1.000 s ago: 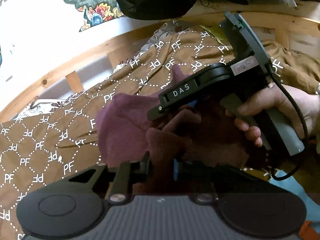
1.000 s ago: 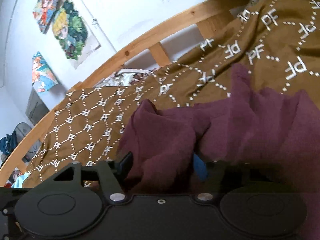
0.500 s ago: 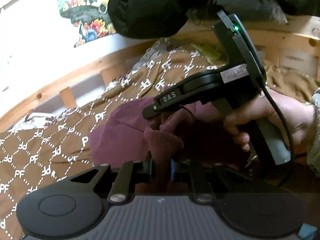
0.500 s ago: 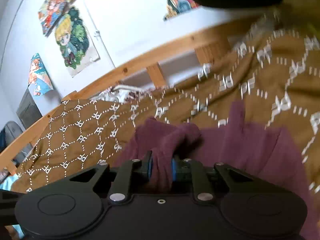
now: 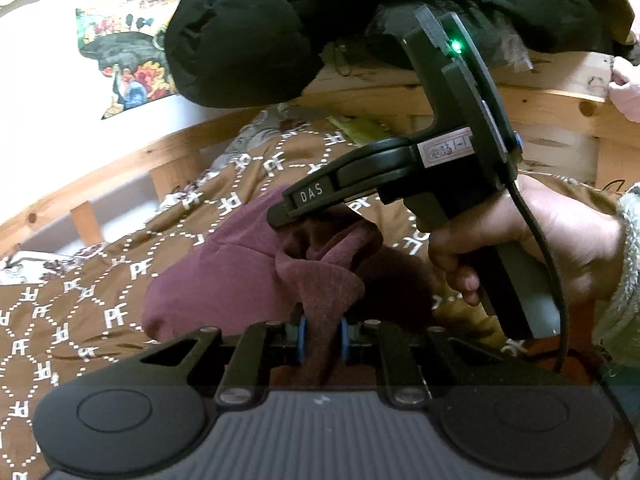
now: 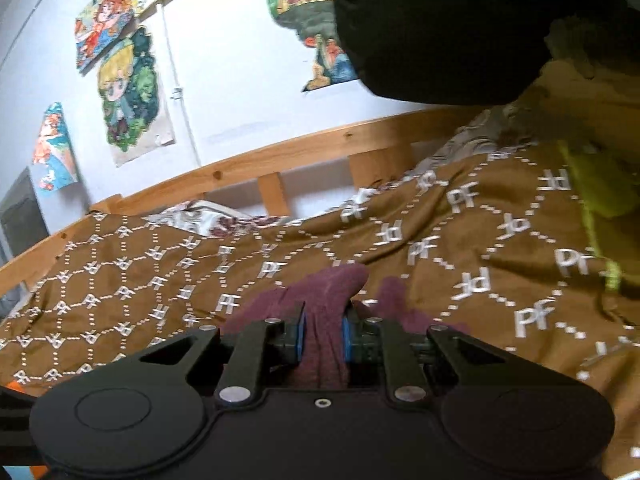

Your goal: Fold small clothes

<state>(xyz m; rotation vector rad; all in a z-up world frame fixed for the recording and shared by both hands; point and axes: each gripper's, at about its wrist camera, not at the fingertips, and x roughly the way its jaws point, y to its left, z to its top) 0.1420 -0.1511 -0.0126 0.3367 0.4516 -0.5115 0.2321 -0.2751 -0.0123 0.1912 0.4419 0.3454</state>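
Both the left gripper (image 5: 322,340) and the right gripper (image 6: 323,338) pinch bunched edges of the soft maroon knit garment (image 5: 224,276) between nearly closed blue pads. The rest sags beyond the fingers onto the brown monogrammed bedspread (image 6: 460,240). Seemingly no fold is made yet.

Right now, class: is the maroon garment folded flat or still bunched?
Bunched. The maroon garment humps on the brown bedspread, one pinch in the left gripper, another in the right gripper.
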